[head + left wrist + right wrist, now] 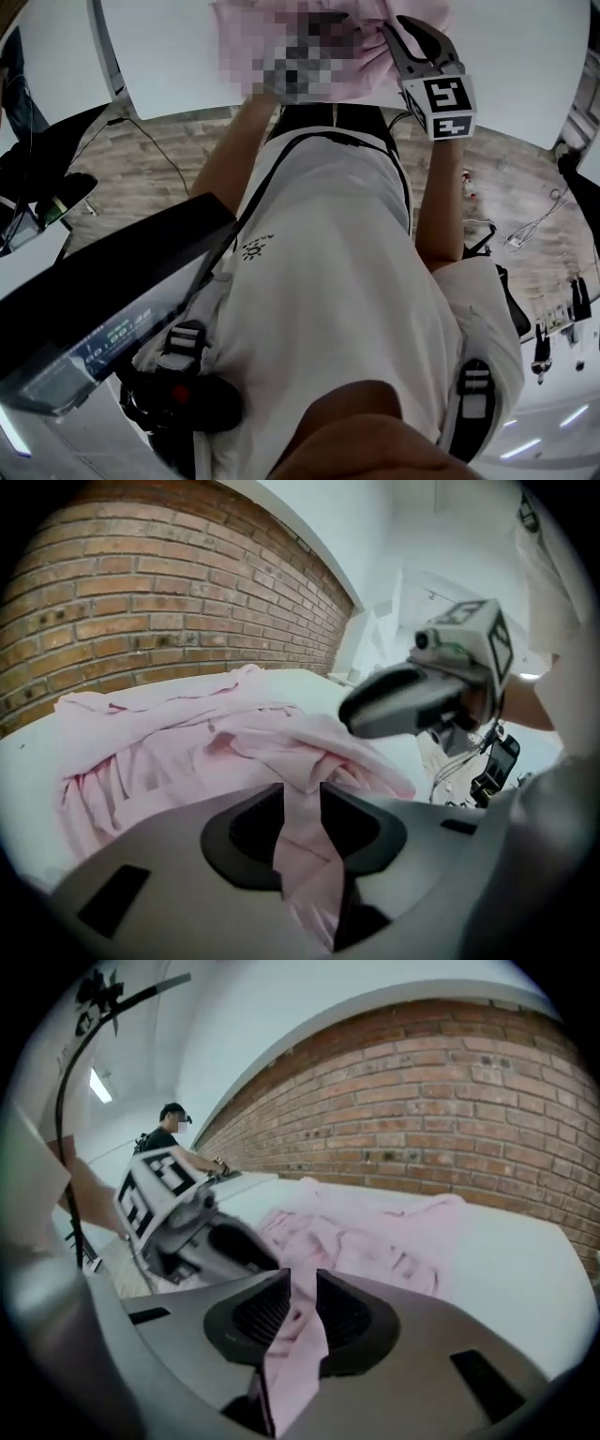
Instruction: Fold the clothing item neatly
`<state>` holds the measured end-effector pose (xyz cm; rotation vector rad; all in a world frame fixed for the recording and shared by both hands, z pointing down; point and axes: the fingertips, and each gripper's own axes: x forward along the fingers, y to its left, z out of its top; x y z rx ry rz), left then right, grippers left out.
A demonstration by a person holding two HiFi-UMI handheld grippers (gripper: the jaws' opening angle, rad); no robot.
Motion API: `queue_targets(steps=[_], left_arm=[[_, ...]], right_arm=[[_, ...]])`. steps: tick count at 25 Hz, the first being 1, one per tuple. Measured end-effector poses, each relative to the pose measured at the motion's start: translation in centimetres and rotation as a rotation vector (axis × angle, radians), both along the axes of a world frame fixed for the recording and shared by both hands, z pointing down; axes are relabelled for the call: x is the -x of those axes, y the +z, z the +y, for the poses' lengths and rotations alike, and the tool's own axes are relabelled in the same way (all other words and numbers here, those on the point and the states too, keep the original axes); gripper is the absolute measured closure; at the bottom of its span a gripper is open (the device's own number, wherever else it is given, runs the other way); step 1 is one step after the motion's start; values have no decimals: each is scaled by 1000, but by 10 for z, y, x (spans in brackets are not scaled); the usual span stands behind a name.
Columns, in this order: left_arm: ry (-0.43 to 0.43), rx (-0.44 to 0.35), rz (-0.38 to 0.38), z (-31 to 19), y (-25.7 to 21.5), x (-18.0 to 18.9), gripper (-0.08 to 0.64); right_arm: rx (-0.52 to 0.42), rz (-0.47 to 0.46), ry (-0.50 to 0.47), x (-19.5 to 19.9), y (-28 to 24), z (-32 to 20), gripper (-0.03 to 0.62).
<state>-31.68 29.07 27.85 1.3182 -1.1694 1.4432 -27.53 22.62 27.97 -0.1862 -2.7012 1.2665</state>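
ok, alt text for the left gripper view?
The left gripper pinches a fold of a crumpled pale pink cloth garment lying on a white table before a red brick wall. The right gripper, with its marker cube, enters from the right, tip at the garment's top fold.

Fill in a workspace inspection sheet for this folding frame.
surface: white table, carrying the garment
job's things: pink garment, crumpled, not yet folded
clutter: nothing seen
grippers: left gripper pinches a fold of the garment; right gripper has cloth between its jaws, grip unclear
cables: loose cable on the floor
surroundings: brick wall; wood floor; another person farther back
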Motion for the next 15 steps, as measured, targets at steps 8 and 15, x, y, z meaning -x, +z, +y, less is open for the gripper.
queue_targets(steps=[8, 15], left_arm=[[-60, -35, -132, -66, 28, 62, 436], [-118, -127, -178, -41, -53, 70, 436]], right_arm=[[-78, 168, -155, 10, 41, 40, 572], [-173, 446, 78, -9, 104, -18, 572]])
